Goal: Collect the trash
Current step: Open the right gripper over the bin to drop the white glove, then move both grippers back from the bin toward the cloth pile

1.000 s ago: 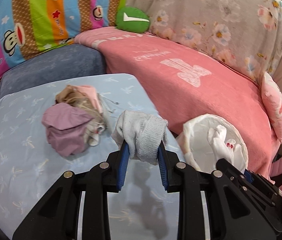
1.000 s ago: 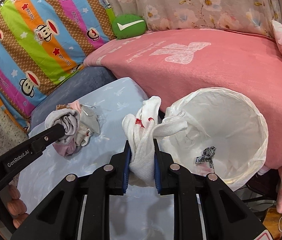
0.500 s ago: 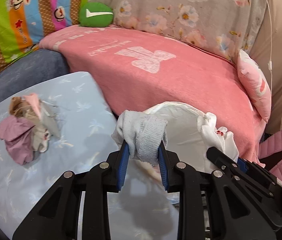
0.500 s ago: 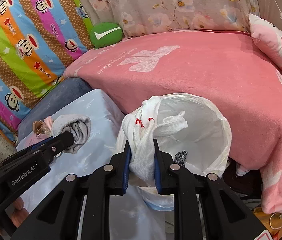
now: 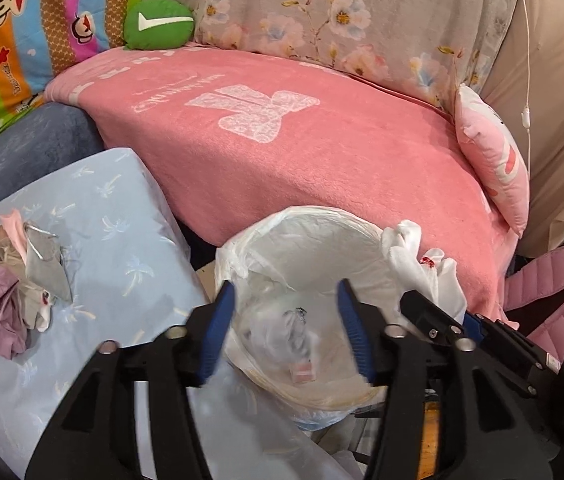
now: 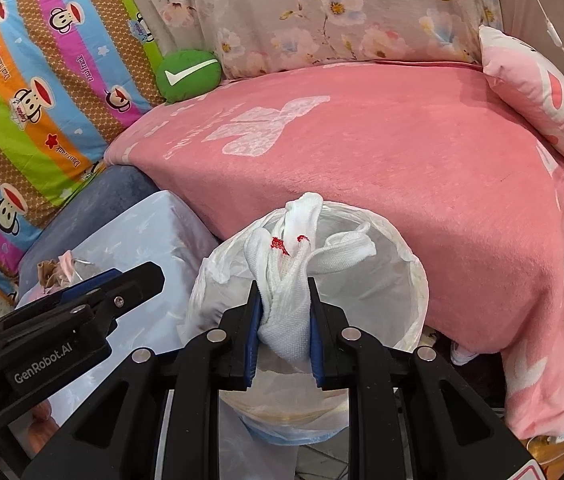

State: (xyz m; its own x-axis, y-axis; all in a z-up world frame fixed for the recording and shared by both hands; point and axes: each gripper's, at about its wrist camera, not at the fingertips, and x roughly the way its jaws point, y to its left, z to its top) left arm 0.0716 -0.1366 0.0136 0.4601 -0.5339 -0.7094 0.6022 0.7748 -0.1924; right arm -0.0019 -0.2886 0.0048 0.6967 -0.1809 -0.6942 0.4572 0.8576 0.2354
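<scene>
Here the white sock [image 6: 285, 316] (knit, crumpled, flecked red) is clamped between the right gripper [image 6: 284, 312] pads at lower centre, over the round, white-lined bin [image 6: 409, 280]. The left gripper [image 5: 287, 324], lower centre in its view, is opening above that bin with nothing between its jaws. Crumpled rags [image 5: 14, 280] lie at left on the pale-blue cloth [image 5: 122, 240].

Motion blur smears the trash bin [image 5: 313, 248] contents between the left claw [image 5: 287, 316] fingers.
</scene>
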